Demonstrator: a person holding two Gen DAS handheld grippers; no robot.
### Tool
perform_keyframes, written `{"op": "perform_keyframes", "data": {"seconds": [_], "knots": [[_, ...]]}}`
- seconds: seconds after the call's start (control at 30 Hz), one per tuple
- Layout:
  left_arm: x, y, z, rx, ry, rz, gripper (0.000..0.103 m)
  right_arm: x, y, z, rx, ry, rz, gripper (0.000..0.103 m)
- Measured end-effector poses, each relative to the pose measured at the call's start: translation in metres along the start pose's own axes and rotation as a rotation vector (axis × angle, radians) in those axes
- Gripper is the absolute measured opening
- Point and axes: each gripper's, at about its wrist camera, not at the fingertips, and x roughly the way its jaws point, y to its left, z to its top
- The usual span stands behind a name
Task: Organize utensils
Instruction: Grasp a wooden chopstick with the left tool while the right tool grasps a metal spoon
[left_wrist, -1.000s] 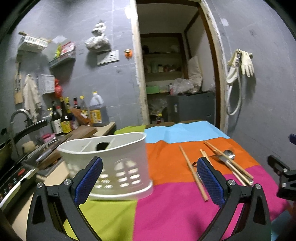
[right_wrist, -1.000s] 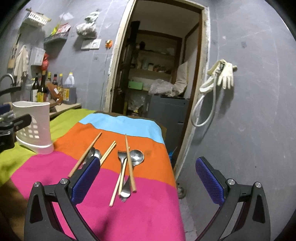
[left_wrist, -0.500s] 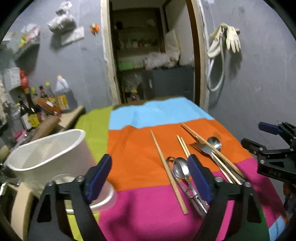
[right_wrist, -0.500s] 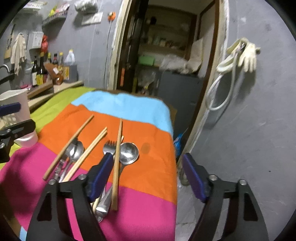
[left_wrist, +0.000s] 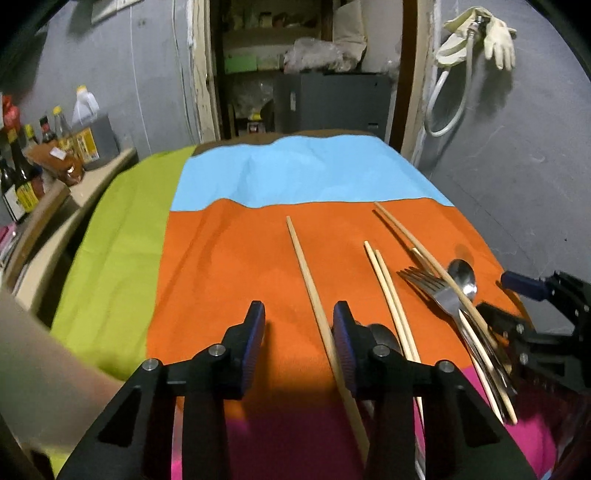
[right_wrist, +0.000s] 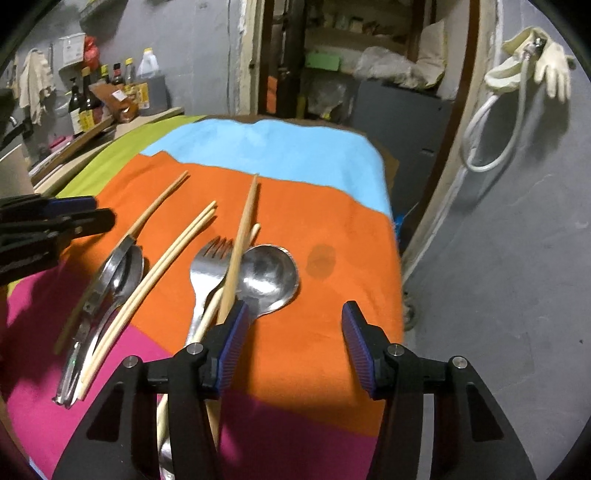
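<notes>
Utensils lie on a striped cloth. A single chopstick runs between the fingers of my left gripper, close to its right pad; the jaws are part-open and not closed on it. Right of it lie a chopstick pair, a fork and a spoon. My right gripper is open and empty, low over the orange band, with its left finger beside the spoon, the fork and a chopstick lying across them. A second spoon and a peeler lie to the left.
A blurred pale object fills the left wrist view's lower left. Bottles stand on a counter at the left. A doorway with shelves is behind the table. The table's right edge drops beside a grey wall with a hose and gloves.
Both grippers have moved forward and down toward the utensils and their jaws have narrowed. The white basket has left the left wrist view. The left gripper now straddles the single chopstick.
</notes>
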Motion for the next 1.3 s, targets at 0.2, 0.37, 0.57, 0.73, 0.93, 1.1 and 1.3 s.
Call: {"op": "perform_keyframes", "data": {"seconds": [0.2, 0.37, 0.57, 0.73, 0.93, 1.1, 1.3], "knots": [[0.02, 0.004, 0.005, -0.018, 0.059, -0.031, 0.033, 0.009, 0.002, 0.004, 0.003, 0.027, 0.035, 0.05], [0.035, 0.014, 0.008, -0.067, 0.118, -0.068, 0.027, 0.014, 0.004, 0.009, 0.014, 0.036, 0.062, 0.05], [0.042, 0.019, 0.012, -0.093, 0.144, -0.081, 0.024, 0.026, -0.001, 0.016, 0.068, 0.055, 0.05, 0.05], [0.045, 0.015, 0.016, -0.087, 0.149, -0.073, 0.024, 0.034, -0.002, 0.02, 0.108, 0.081, 0.033, 0.051], [0.048, 0.014, 0.018, -0.102, 0.162, -0.086, 0.01, 0.035, -0.001, 0.019, 0.115, 0.082, 0.021, 0.05], [0.044, 0.018, 0.017, -0.136, 0.178, -0.113, 0.004, 0.032, 0.002, 0.019, 0.101, 0.067, 0.012, 0.041], [0.015, 0.016, 0.01, -0.148, 0.105, -0.124, 0.004, 0.005, 0.007, 0.017, 0.09, -0.066, -0.021, 0.041]]}}
